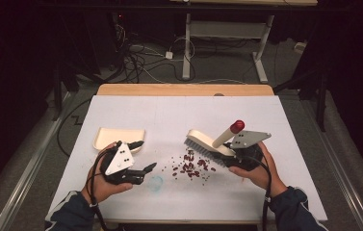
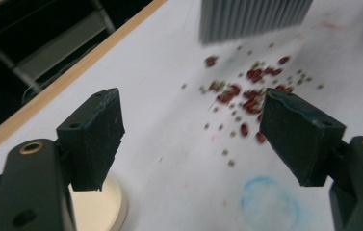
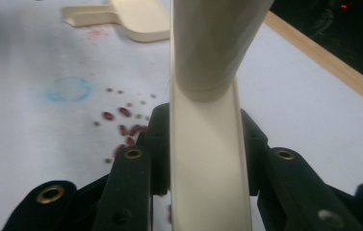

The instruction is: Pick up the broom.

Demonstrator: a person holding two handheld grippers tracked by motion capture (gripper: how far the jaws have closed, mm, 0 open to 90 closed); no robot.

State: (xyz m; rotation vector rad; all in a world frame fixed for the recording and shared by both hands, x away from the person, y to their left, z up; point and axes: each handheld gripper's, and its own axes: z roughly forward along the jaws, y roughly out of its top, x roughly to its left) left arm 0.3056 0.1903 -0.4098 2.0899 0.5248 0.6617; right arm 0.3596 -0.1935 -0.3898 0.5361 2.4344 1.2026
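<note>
my left tongs (image 1: 146, 155) sit nearest me, spread wide with nothing between them, hovering over the white desk (image 1: 285, 183) just above a faint blue ring (image 1: 156, 183). my right tongs (image 1: 231, 156) are clamped tight on the cream brush (image 1: 208, 143), pads squeezing its flat back, red-tipped handle tilting up and away. its grey bristles rest on the desk right beside the scattered red beans (image 1: 191, 166) in the middle. further back on my left lies the cream dustpan (image 1: 116, 136), just behind the left tongs.
</note>
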